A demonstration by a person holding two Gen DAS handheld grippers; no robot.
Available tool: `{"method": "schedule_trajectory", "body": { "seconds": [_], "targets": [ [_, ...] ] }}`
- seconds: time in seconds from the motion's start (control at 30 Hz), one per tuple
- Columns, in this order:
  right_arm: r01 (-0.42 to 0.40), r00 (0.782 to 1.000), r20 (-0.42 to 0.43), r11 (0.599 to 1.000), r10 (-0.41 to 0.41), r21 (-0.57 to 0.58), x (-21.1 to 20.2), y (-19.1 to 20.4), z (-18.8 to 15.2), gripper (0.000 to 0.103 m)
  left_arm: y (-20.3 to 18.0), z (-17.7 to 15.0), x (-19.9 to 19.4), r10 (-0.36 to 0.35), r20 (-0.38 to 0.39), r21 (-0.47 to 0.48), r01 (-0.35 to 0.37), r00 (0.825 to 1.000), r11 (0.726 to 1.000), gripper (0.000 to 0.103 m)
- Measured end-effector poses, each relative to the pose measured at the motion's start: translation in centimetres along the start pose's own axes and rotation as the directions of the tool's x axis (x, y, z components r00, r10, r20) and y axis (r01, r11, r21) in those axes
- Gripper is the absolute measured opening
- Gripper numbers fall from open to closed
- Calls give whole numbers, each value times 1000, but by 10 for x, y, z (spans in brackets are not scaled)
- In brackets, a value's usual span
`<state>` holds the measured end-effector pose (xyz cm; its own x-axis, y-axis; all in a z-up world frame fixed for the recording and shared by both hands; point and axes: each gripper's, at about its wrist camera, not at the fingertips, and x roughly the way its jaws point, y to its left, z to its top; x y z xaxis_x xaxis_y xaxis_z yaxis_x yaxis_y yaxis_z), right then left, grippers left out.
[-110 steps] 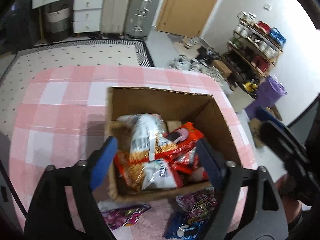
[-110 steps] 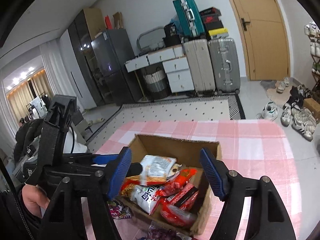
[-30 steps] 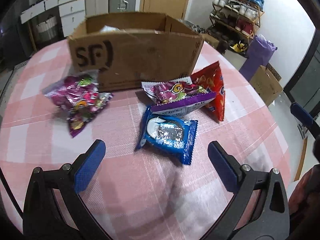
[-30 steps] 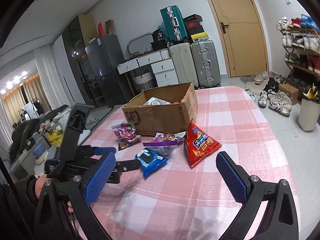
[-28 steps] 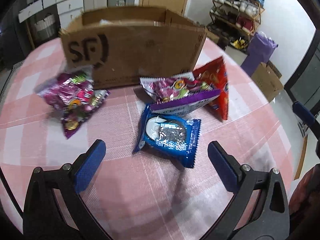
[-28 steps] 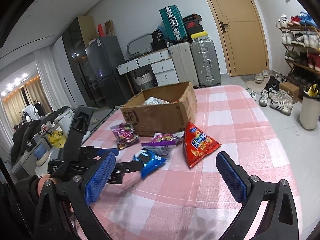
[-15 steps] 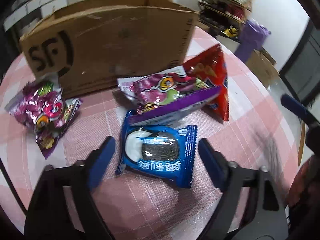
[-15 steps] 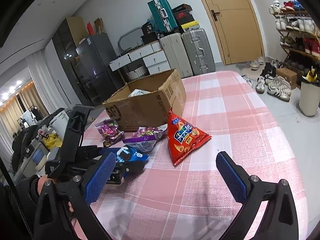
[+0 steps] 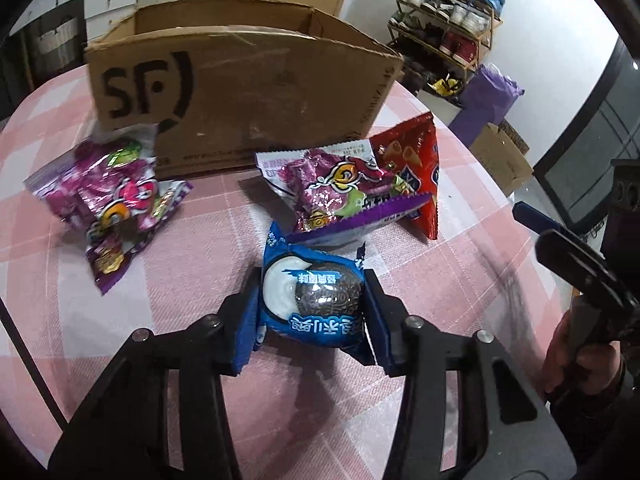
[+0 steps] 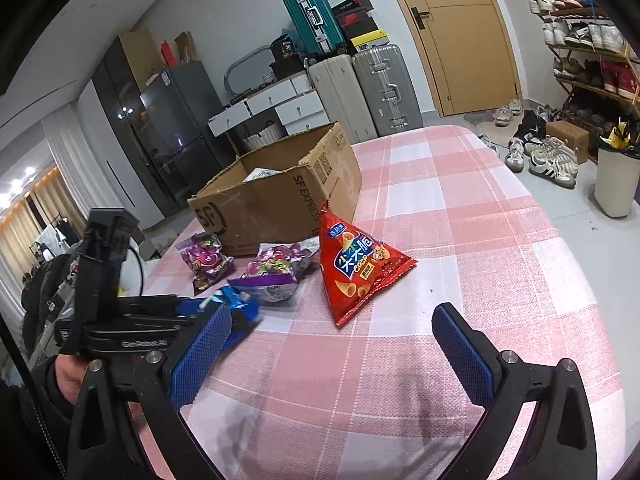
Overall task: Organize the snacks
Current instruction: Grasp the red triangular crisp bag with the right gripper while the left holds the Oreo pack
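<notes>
Low over the pink checked tablecloth, the left gripper has its blue pads pressed against both sides of a blue cookie packet, pinching it. Just beyond lie two purple candy bags and a red triangular chip bag, all beside the cardboard box. The right gripper hovers with fingers spread wide, holding nothing.

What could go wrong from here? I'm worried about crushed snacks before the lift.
1. The left tool is shut on the puffy blue cookie packet, which bulges between the pads; more squeeze may crack the cookie or pop the wrapper.
2. The purple candy bag lies right against the packet's far edge, so lifting may drag it.
3. The packet must clear the tall brown cardboard box wall.
</notes>
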<state>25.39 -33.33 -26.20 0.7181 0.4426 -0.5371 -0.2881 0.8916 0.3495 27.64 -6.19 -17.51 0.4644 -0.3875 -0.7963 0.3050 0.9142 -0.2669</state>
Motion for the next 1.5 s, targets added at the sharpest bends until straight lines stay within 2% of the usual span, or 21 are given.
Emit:
{"method": "schedule_trajectory", "body": {
  "seconds": [0.37,0.4,0.63,0.93,1.1,1.13,1.2,1.23,1.3,1.5],
  "targets": [
    [27,999,-29,999,-28,-27,31,-6,15,102,24,-18,-14,-52,11,-54,53,999,997,44],
    [25,999,-33,999,-26,-21,35,-8,18,102,22,-31,-15,-55,0,-53,55,998,997,44],
    [50,995,-90,999,-48,16,73,-23,33,102,20,-32,-6,-81,-3,-47,80,997,996,44],
    [47,986,-163,999,-46,2,107,-24,44,102,21,-31,-5,-115,-16,-44,115,993,992,44],
    [70,977,-200,997,-73,-20,122,-23,48,102,23,-29,-2,-135,-13,-60,134,991,989,44],
    [70,976,-204,997,-75,-29,123,-20,47,101,29,-33,-6,-139,-12,-62,138,990,989,44],
    [71,974,-211,996,-82,-58,126,-15,47,81,31,-34,-7,-141,-10,-63,140,990,988,44],
    [76,973,-212,995,-89,-68,126,-13,47,77,35,-38,-12,-142,-9,-63,141,990,988,44],
    [68,973,-216,994,-84,-81,127,-11,46,73,35,-38,-12,-140,-10,-64,140,990,988,44],
    [52,971,-228,992,-77,-117,126,-4,43,69,39,-42,-22,-135,-7,-70,134,991,988,44]
  ]
}}
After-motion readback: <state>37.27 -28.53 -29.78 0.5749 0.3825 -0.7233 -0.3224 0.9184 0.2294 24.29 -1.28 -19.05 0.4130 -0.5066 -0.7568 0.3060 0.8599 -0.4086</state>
